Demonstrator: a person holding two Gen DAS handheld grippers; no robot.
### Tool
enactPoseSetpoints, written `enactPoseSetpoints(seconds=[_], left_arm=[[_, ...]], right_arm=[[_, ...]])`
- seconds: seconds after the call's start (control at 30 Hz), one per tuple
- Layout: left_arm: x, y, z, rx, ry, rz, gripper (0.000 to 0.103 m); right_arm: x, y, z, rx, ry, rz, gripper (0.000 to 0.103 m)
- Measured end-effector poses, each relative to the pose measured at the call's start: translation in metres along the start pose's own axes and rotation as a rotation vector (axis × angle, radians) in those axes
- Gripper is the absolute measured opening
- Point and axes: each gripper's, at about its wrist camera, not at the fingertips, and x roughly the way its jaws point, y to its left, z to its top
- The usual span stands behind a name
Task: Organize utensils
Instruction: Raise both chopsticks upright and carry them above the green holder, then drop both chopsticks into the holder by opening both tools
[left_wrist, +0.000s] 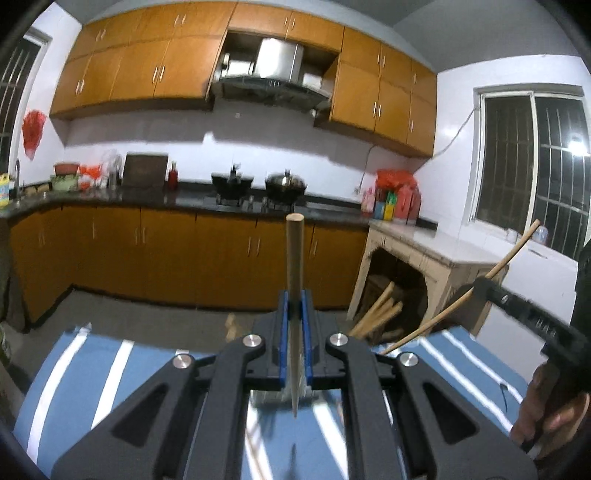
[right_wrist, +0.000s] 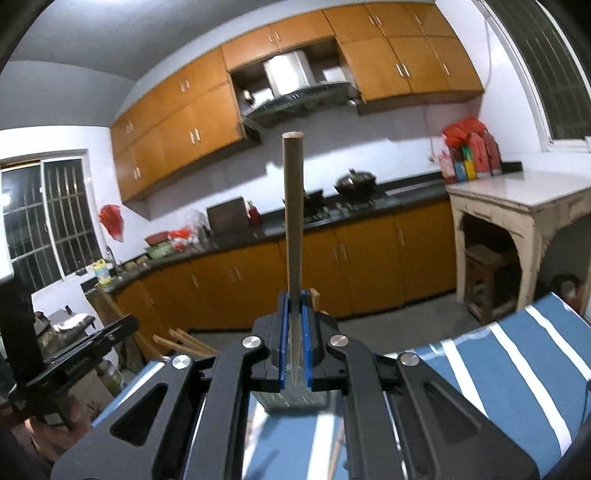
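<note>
My left gripper (left_wrist: 294, 306) is shut on a wooden chopstick (left_wrist: 294, 258) that stands upright between the blue pads, its thin tip pointing down over the blue striped cloth (left_wrist: 110, 365). My right gripper (right_wrist: 294, 306) is shut on a second wooden chopstick (right_wrist: 293, 206), also upright. In the left wrist view the right gripper's body (left_wrist: 517, 306) shows at the right edge with its chopstick (left_wrist: 480, 280) slanting across it. A grey perforated utensil holder (right_wrist: 291, 398) sits just below the right gripper's pads; it also shows in the left wrist view (left_wrist: 271, 397).
The table carries a blue cloth with white stripes (right_wrist: 517, 362). Beyond it are a grey floor, orange kitchen cabinets (left_wrist: 166, 251), a dark counter with woks (left_wrist: 284, 184), and a white stone side table (right_wrist: 517, 199) with wooden sticks (left_wrist: 376, 317) under it.
</note>
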Motion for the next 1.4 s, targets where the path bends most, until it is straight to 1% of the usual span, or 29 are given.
enactPoseSetpoints(seconds=[0.1, 0.2, 0.3, 0.4, 0.6, 0.73, 0.93, 1.0, 1.03, 1.07, 1.13, 1.3, 1.4], left_arm=[[0.006, -0.009, 0.020, -0.010, -0.069, 0.024, 0.008], [0.013, -0.008, 0.033, -0.032, -0.112, 0.048, 0.008], [0.026, -0.007, 0.039, -0.030, -0.128, 0.081, 0.008], [0.042, -0.003, 0.038, -0.037, -0.106, 0.102, 0.008], [0.074, 0.012, 0.029, -0.080, -0.039, 0.113, 0.008], [0.084, 0.023, 0.018, -0.094, -0.011, 0.118, 0.008], [0.097, 0.025, 0.013, -0.101, 0.025, 0.112, 0.008], [0.096, 0.026, 0.013, -0.106, 0.030, 0.107, 0.013], [0.094, 0.026, 0.013, -0.102, 0.026, 0.112, 0.016], [0.092, 0.026, 0.013, -0.098, 0.023, 0.116, 0.019], [0.088, 0.027, 0.015, -0.097, 0.018, 0.119, 0.022], [0.070, 0.029, 0.018, -0.098, 0.001, 0.126, 0.023], [0.051, 0.030, 0.019, -0.094, -0.015, 0.135, 0.026]], right_arm=[[0.012, 0.009, 0.005, -0.016, -0.027, 0.002, 0.007], [0.027, 0.014, 0.006, -0.028, -0.032, -0.001, 0.007], [0.041, 0.016, 0.004, -0.033, -0.021, -0.007, 0.007], [0.056, 0.016, -0.001, -0.038, 0.004, -0.022, 0.008], [0.085, 0.012, -0.014, -0.036, 0.069, -0.045, 0.007], [0.094, 0.011, -0.026, -0.040, 0.102, -0.056, 0.007], [0.107, 0.013, -0.030, -0.052, 0.142, -0.075, 0.009], [0.106, 0.013, -0.030, -0.055, 0.148, -0.070, 0.018], [0.104, 0.012, -0.029, -0.049, 0.147, -0.063, 0.026], [0.099, 0.012, -0.029, -0.048, 0.143, -0.063, 0.027], [0.094, 0.013, -0.028, -0.051, 0.138, -0.064, 0.027], [0.079, 0.016, -0.023, -0.049, 0.120, -0.064, 0.027], [0.069, 0.018, -0.019, -0.051, 0.106, -0.063, 0.027]])
